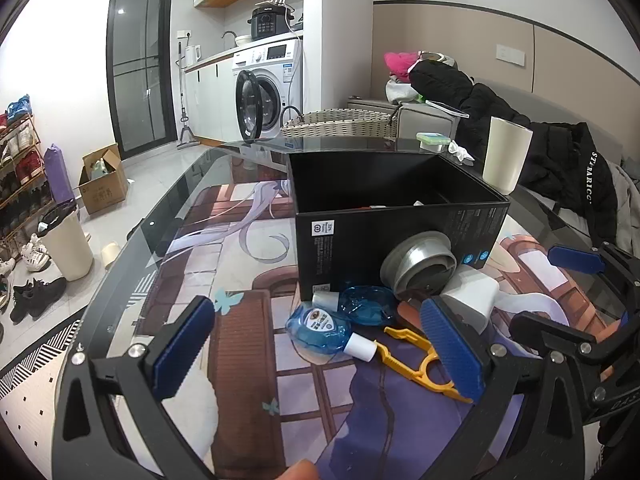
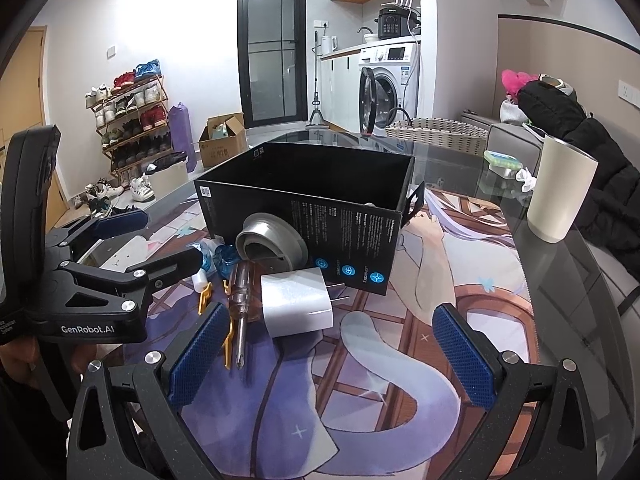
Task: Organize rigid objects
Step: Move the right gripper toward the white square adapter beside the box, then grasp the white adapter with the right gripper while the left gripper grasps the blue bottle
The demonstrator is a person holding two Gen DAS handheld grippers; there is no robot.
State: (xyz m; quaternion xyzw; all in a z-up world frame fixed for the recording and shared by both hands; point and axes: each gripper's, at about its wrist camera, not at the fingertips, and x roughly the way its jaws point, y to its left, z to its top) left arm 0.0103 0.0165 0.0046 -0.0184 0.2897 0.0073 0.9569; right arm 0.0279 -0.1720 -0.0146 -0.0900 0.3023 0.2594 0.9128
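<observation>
Metal bearing (image 2: 272, 246), white charger (image 2: 297, 304), screwdriver (image 2: 239, 312) beside open black box (image 2: 304, 208).

A box (image 2: 304, 204) sits at the middle of the surface (image 2: 560, 280). In the right wrist view, a metal ring (image 2: 270, 246) leans on its near wall; a charger (image 2: 296, 304) lies at the ring's 6 o'clock, a screwdriver (image 2: 239, 312) beside it at 9 o'clock. A cup (image 2: 560, 192) stands well apart at the box's 3 o'clock, a basket (image 2: 436, 130) at 1 o'clock.
</observation>
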